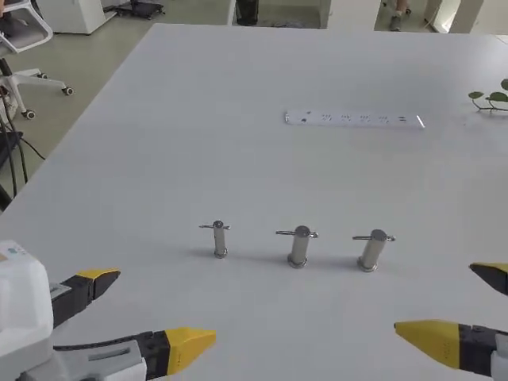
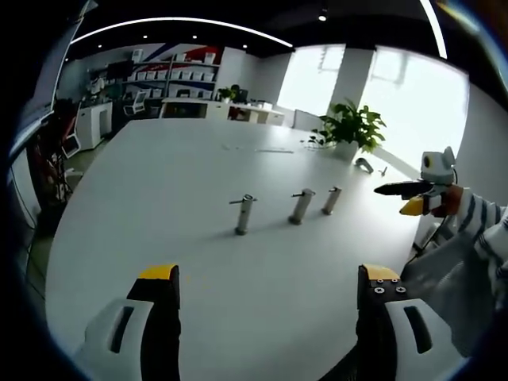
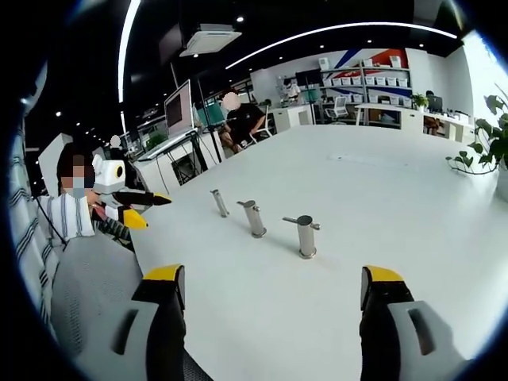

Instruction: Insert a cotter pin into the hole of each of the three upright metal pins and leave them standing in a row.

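"On the near half of the white table point(image 1: 238, 151), what is item one?"

"Three metal pins, upright on their bases, in one row across: left pin point(image 1: 219, 242), middle pin point(image 1: 298, 249), right pin point(image 1: 370, 252). Evenly spaced, none touching another."

"Item two?"

"Cotter pins, one to each, lying crosswise at the head: left cotter pin point(image 1: 214, 227), middle cotter pin point(image 1: 295, 233), right cotter pin point(image 1: 373, 237). They appear to pass through the holes, though the holes themselves are too small to make out."

"Tools?"

"Left gripper point(image 1: 147, 311), low and to the left of the row, jaws spread wide, nothing between them. Right gripper point(image 1: 438, 298), low and to the right, likewise wide and empty. Both sit on the near side, well apart from the pins. I judge they are kept off so that no jaw knocks a standing pin, and splayed because there is nothing left to carry."

"Status of the work?"

"By my reading, at the last check: every pin bears its cotter and the row stands straight. A careless sweep of either gripper is the one risk."

"Remainder?"

"Power strip point(image 1: 353, 119), flat, far beyond the row. Plant point(image 1: 492, 98), at the far right edge. Neither bears on the job."
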Motion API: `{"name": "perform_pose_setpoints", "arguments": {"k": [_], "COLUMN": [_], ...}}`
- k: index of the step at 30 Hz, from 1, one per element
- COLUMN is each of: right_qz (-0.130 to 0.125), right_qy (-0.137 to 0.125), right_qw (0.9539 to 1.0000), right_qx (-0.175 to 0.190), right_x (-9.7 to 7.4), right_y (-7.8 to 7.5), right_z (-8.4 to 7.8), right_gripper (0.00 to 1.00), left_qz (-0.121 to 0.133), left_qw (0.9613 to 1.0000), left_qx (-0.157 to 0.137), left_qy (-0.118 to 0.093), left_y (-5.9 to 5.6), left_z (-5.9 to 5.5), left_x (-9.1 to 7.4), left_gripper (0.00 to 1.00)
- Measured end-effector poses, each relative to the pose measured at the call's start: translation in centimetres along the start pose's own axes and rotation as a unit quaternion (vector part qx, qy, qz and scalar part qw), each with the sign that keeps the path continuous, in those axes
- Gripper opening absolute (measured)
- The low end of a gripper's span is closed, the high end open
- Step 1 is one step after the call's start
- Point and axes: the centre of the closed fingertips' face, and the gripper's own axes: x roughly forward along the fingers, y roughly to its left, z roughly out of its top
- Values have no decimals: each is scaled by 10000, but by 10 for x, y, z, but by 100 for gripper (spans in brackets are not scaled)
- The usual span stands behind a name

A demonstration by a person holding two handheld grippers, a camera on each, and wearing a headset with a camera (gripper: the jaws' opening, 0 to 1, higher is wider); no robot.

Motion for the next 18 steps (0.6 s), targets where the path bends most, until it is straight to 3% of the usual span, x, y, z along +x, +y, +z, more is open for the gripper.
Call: {"name": "perform_pose_setpoints", "arguments": {"k": [9, 18], "right_qz": [49, 7], "right_qy": [25, 133], "right_qw": [10000, 9998], "right_qx": [-46, -123], "right_x": [2, 1], "right_y": [15, 19], "right_z": [-5, -6], "right_gripper": [97, 98], "left_qz": [-157, -374], "left_qw": [9999, 9993], "left_qx": [-34, 27], "left_qy": [-47, -22], "left_y": [-14, -34], "left_z": [0, -1], "left_x": [-6, -13], "left_gripper": [94, 98]}}
